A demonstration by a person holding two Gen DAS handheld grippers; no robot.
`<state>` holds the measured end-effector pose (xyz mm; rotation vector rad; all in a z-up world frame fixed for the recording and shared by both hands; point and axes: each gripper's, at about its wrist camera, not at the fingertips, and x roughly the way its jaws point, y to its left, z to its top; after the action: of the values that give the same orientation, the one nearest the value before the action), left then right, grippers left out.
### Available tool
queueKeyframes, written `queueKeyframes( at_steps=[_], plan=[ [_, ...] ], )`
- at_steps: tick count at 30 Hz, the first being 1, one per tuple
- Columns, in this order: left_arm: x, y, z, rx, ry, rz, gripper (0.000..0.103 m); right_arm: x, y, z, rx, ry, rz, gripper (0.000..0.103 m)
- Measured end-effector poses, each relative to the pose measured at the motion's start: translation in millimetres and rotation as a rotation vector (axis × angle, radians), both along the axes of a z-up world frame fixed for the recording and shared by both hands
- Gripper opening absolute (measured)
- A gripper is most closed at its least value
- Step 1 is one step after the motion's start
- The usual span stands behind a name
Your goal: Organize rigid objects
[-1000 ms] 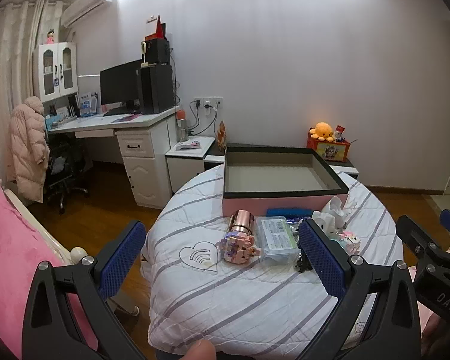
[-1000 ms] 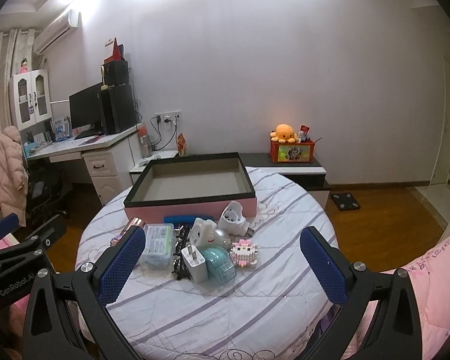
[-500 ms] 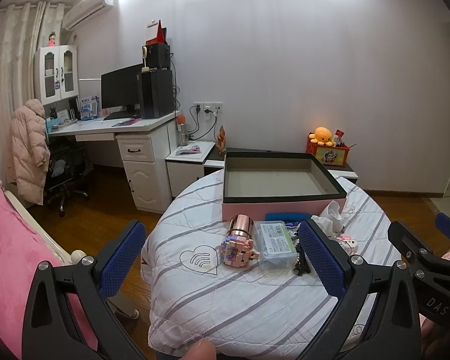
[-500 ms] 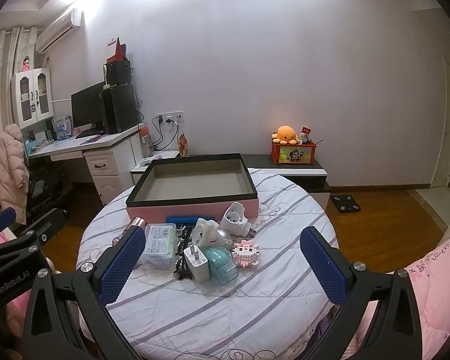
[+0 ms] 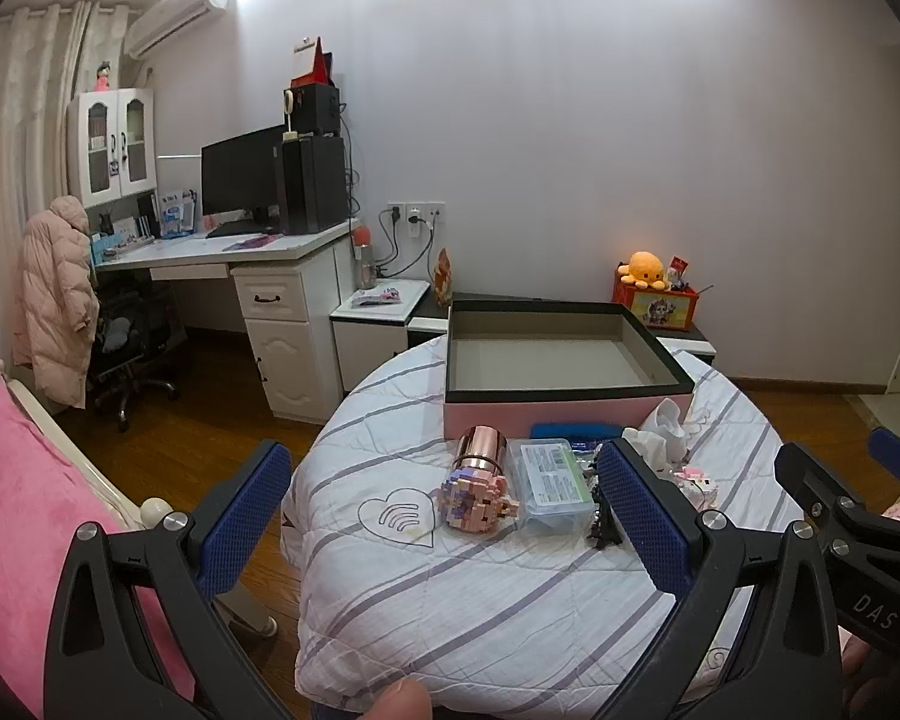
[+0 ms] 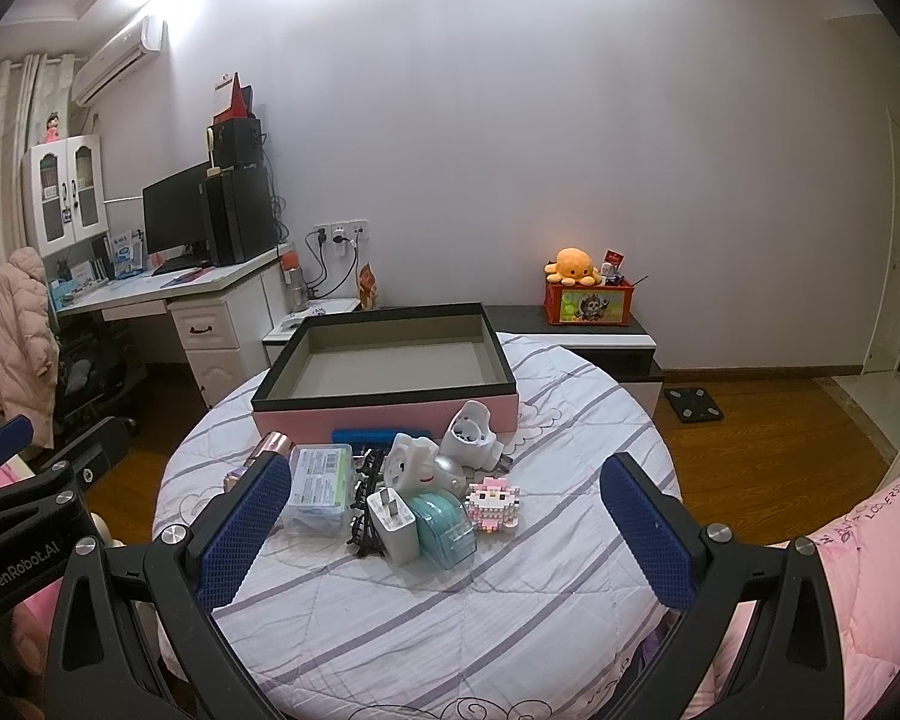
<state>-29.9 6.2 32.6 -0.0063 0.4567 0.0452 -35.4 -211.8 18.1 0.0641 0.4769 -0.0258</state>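
Note:
An empty pink box with a black rim stands at the far side of the round striped table. In front of it lies a cluster: a rose-gold cylinder, a pixel-block figure, a clear case, a white charger, a teal dispenser, a pink block figure and a blue case. My left gripper is open and empty, near the table's front. My right gripper is open and empty, held back from the cluster.
A white desk with monitor and computer stands left. A chair with a pink coat is beside it. A low cabinet with an orange plush sits behind the table. Pink bedding is at left, wooden floor at right.
Both grippers have drawn back and risen slightly, so the table and box sit a little lower and farther in view. Nothing on the table moved.

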Motion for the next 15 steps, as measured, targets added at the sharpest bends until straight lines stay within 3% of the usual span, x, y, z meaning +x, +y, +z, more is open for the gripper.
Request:
queueKeyframes(
  at_steps=[8, 15],
  plan=[
    [10, -1, -14, -0.005, 0.04, -0.007, 0.103, 10, 0, -12, 0.005, 0.031, 0.015, 0.103],
    [37, -2, -46, -0.012, 0.126, -0.023, 0.103, 24, -4, -30, 0.005, 0.079, 0.023, 0.103]
  ],
)
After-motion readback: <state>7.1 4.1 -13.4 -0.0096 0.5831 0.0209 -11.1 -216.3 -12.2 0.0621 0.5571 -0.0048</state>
